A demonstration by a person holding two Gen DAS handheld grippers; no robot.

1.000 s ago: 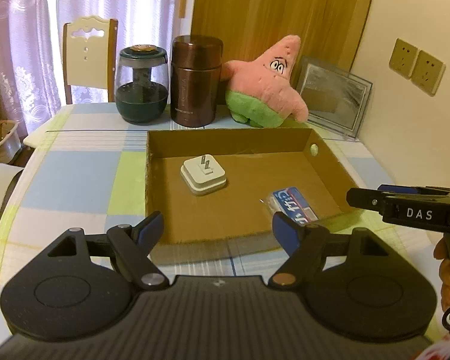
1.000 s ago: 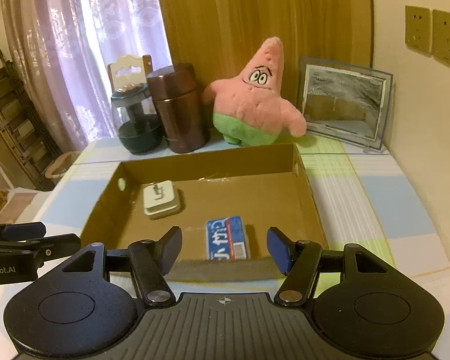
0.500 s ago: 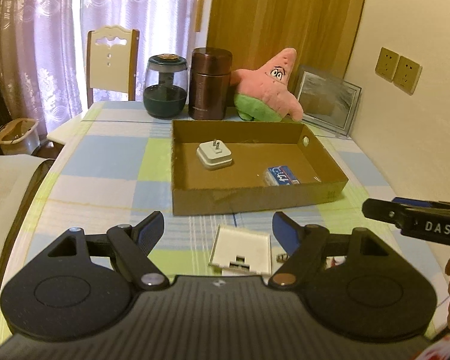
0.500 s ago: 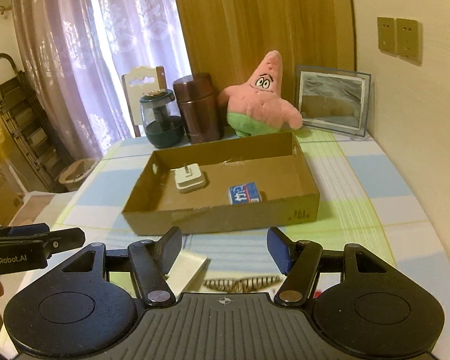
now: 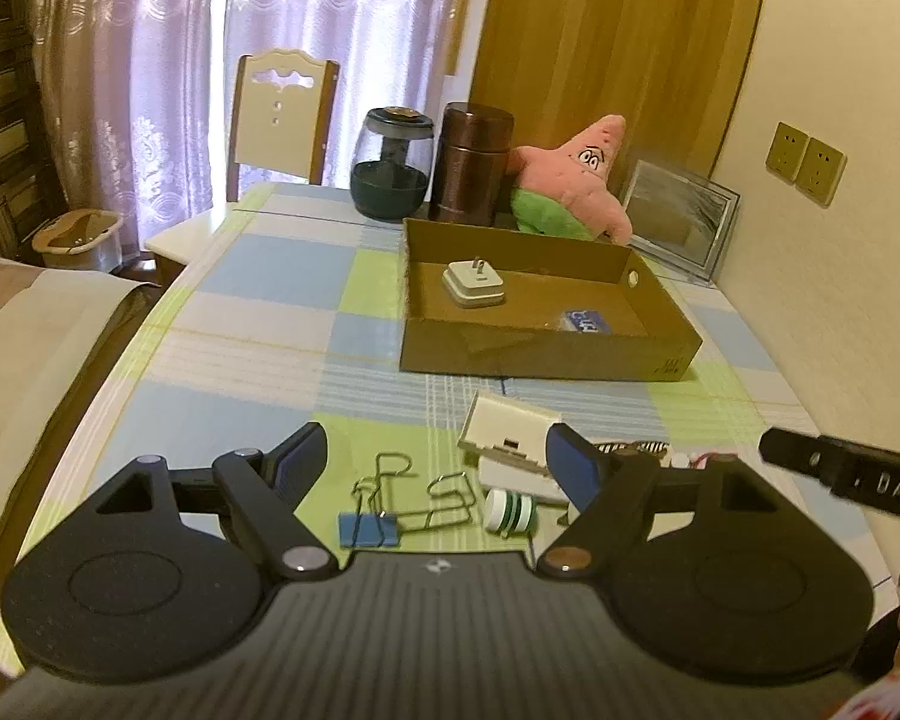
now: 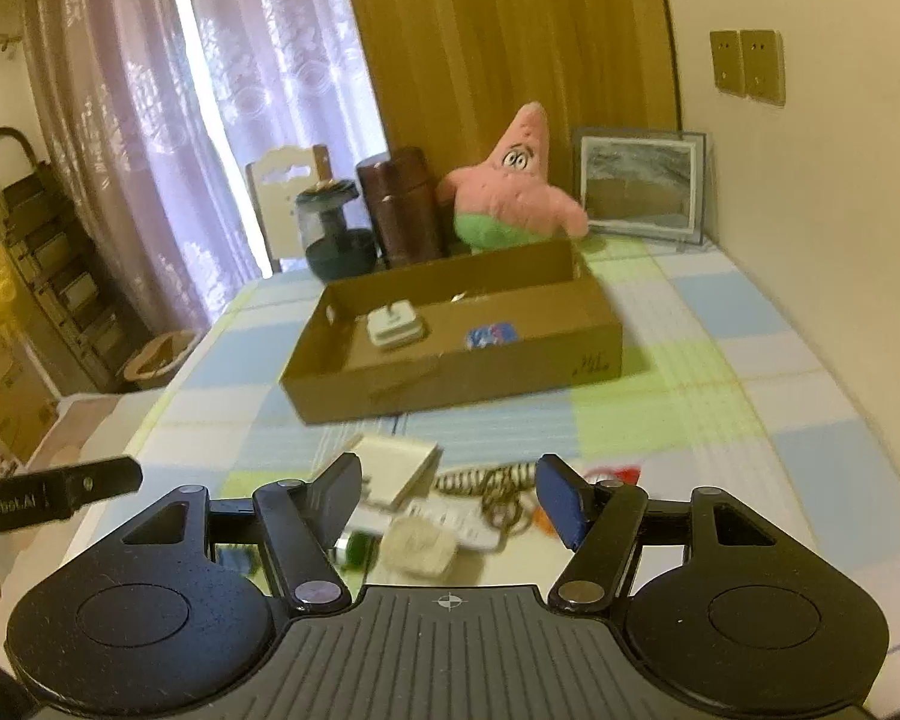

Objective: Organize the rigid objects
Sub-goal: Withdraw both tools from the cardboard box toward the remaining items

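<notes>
A shallow cardboard box [image 5: 546, 354] [image 6: 450, 378] sits mid-table and holds a white plug adapter [image 5: 473, 285] [image 6: 395, 326] and a small blue packet [image 5: 587, 321] [image 6: 491, 334]. In front of it lies a loose pile: a white flat case [image 5: 507, 429] [image 6: 399, 468], a blue binder clip [image 5: 369, 529], a wire clip [image 5: 450, 498], a green-and-white roll [image 5: 510, 512] and a striped hair tie [image 6: 486, 480]. My left gripper [image 5: 441, 468] is open and empty above the pile. My right gripper [image 6: 447, 495] is open and empty above it too.
A dark glass jar [image 5: 393, 165], a brown canister [image 5: 471, 171], a pink star plush [image 5: 570, 183] and a framed picture [image 5: 678, 222] stand behind the box. A chair [image 5: 282, 120] is at the far left. The wall [image 5: 840, 270] is close on the right.
Both grippers have pulled back from over the box toward the near table edge, so the pile of small items has come into view. Both stay open and empty.
</notes>
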